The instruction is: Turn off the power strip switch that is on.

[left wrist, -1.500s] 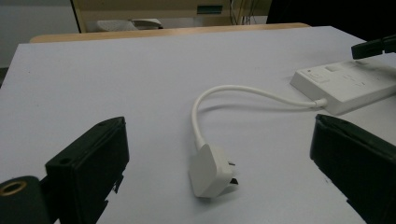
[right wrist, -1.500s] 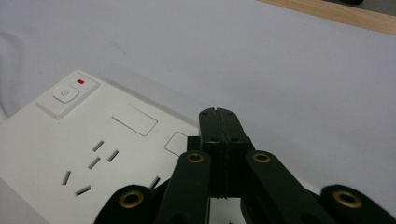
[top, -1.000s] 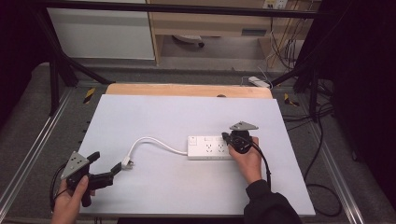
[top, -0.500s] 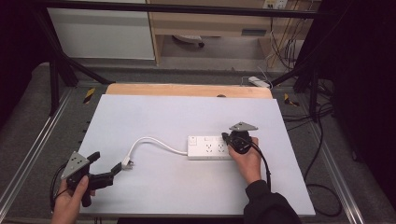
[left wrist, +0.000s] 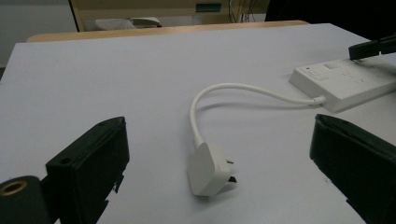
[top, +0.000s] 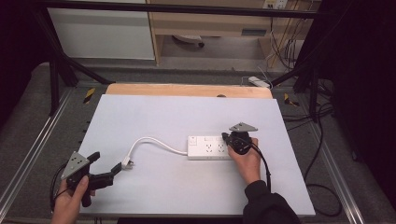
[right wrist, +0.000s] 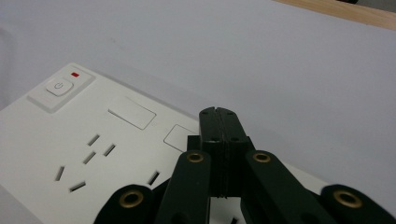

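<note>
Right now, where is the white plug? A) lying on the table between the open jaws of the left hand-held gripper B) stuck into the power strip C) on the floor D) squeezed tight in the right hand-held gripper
A: the white plug lies flat on the table, with the left hand-held gripper open around it, its jaws wide apart and not touching it.

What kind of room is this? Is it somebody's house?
Probably not a house; it looks like a lab or workshop. A white table sits inside a black metal frame, loose cables hang behind, and a person holds the left gripper near a plug.
</note>
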Demonstrator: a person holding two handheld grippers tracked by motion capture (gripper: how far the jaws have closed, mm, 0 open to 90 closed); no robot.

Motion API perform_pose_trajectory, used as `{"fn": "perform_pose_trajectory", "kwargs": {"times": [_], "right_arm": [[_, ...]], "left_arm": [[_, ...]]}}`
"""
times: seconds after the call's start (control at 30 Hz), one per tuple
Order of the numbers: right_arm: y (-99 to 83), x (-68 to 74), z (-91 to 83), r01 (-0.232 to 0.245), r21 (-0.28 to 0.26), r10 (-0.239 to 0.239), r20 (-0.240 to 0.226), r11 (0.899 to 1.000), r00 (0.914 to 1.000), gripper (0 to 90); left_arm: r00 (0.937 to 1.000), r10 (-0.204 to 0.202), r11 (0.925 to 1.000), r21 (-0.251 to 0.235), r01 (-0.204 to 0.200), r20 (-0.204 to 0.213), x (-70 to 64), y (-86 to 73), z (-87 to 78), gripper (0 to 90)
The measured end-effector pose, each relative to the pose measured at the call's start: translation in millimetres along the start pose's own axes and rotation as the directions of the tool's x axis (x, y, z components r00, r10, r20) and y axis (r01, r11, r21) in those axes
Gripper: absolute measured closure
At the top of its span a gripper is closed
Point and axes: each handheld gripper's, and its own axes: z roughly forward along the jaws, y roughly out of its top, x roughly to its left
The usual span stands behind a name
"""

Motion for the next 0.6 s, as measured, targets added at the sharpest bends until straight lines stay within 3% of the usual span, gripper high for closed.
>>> {"fn": "perform_pose_trajectory", "kwargs": {"times": [0.6], "right_arm": [[-1.7,0.5,1.3,0.008,0.005,-0.008,0.008,1.0,0.9999,90.0]], "left_arm": [[1.0,-0.001,1.0,0.003,0.001,-0.002,-0.1,-0.2,0.3,4.6]]}}
